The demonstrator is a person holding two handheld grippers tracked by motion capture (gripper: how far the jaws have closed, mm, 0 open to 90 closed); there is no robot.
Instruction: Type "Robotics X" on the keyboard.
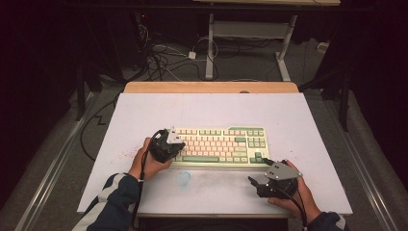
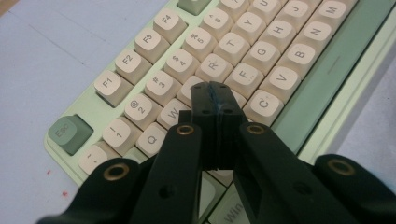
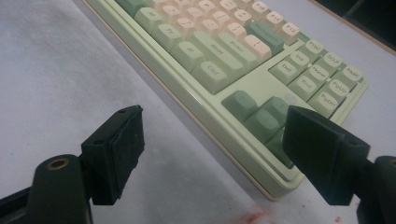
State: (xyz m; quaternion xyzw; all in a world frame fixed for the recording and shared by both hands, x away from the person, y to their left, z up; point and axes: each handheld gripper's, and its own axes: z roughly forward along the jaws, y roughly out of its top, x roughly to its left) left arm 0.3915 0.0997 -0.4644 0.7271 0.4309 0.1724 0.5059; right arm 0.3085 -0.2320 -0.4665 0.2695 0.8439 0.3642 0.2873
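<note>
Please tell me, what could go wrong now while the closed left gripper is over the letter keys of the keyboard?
1. The left gripper is shut, and its tip sits among tightly packed keys near E and D, so it may press a neighbouring key by mistake.
2. The keyboard lies loose on the table; a slanted push could slide it.
3. The right gripper is open beside the arrow keys and could bump that corner.
</note>
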